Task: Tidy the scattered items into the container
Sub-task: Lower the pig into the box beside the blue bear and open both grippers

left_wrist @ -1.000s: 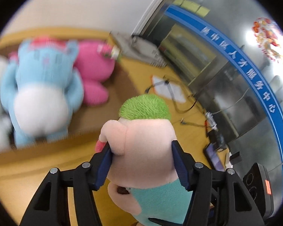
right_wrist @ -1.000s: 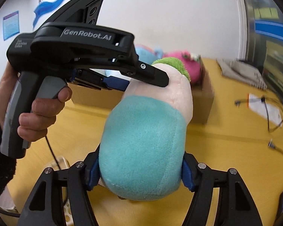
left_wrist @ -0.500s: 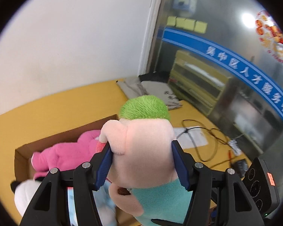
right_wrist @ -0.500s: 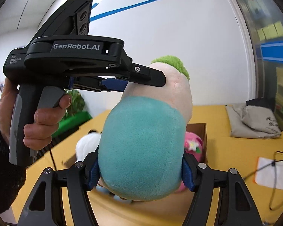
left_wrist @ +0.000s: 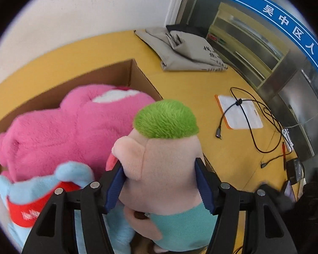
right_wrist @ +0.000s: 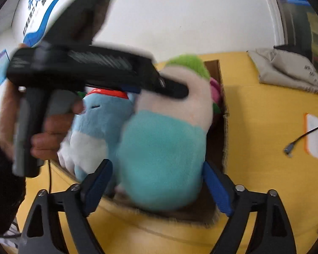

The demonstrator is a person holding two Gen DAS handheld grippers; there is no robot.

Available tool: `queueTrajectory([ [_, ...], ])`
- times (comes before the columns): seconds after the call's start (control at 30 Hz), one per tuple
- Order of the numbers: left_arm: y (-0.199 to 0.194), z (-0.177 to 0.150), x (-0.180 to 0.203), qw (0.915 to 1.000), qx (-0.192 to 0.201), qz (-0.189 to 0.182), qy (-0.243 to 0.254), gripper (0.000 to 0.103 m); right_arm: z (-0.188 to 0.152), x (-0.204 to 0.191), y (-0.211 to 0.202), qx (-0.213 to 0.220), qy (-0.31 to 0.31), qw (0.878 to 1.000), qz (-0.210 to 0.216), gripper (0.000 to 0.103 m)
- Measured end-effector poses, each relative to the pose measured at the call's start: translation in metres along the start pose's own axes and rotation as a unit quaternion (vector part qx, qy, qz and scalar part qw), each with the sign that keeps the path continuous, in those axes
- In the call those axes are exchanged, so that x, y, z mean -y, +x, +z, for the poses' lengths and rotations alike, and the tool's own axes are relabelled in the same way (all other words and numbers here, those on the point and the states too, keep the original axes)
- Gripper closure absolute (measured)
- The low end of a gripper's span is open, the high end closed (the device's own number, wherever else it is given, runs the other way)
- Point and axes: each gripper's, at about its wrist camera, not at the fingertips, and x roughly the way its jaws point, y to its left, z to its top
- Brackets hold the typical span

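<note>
step: lowering doll into box | doll: over box, beside pink toy | left gripper: clamped on doll's head | right gripper: opening, pads off doll's body | next: left lets go (judged; room looks tight)

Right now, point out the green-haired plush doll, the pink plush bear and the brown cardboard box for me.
Green-haired plush doll (left_wrist: 159, 169): left wrist view, on the back of its peach head.
Pink plush bear (left_wrist: 59, 131): left wrist view, on its fuzzy body.
Brown cardboard box (left_wrist: 140, 78): left wrist view, on its far corner wall.
</note>
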Motion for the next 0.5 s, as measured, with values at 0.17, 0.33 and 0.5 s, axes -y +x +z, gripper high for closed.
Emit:
queueTrajectory([
  [0.17,0.005,-0.003,0.001,0.9998,-0.003,-0.018,-0.001,0.042,0.007,0.014,-0.038,0.036,0.026,0.999,-0.006,0.021],
  [0.33,0.012,-0.010,-0.002,0.9997,0.001,-0.021,0.010,0.041,-0.010,0.005,-0.020,0.001,0.033,0.999,-0.031,0.031],
  [0.5,0.012,-0.017,0.000,0.9996,0.017,-0.016,0.017,0.037,-0.030,-0.002,-0.036,0.002,0.058,0.997,-0.042,0.024],
])
